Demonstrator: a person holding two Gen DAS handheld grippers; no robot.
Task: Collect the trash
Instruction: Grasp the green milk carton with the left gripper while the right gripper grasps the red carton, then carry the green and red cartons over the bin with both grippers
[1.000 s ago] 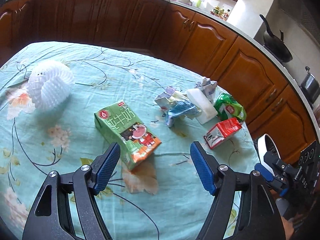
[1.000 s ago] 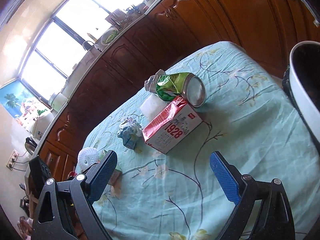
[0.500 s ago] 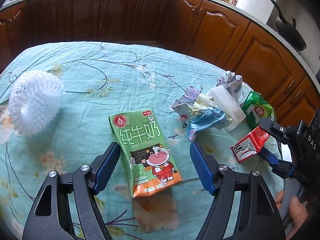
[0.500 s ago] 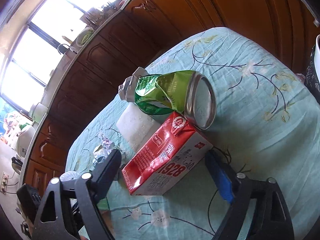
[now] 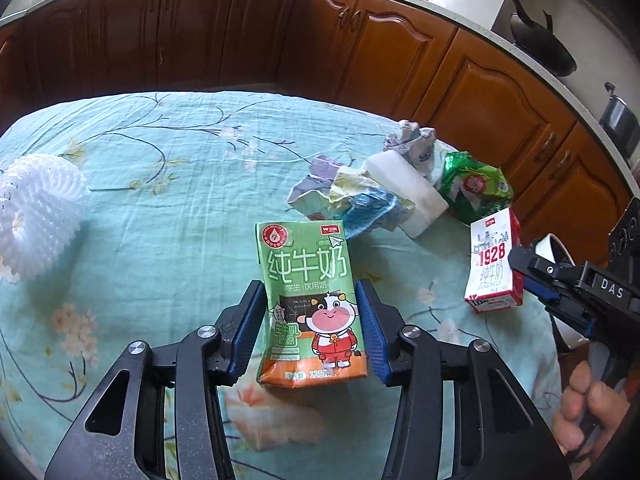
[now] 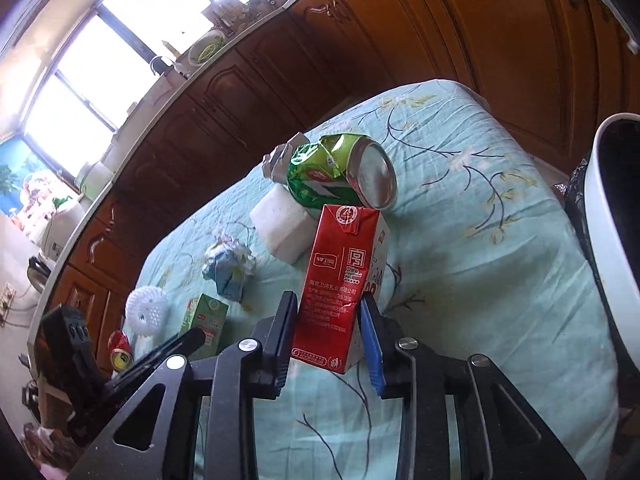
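Two cartons sit between closing jaws: the green milk carton (image 5: 310, 308) lies flat on the counter (image 5: 160, 208) with the left gripper's (image 5: 310, 334) pads against its sides, and the red carton (image 6: 340, 288) stands pinched in the right gripper (image 6: 328, 332).

Trash on my table (image 5: 168, 216)
Milk carton (image 5: 310, 304) between my left tongs (image 5: 311, 330); foam net (image 5: 34, 220) left, crumpled paper (image 5: 352, 200) behind.
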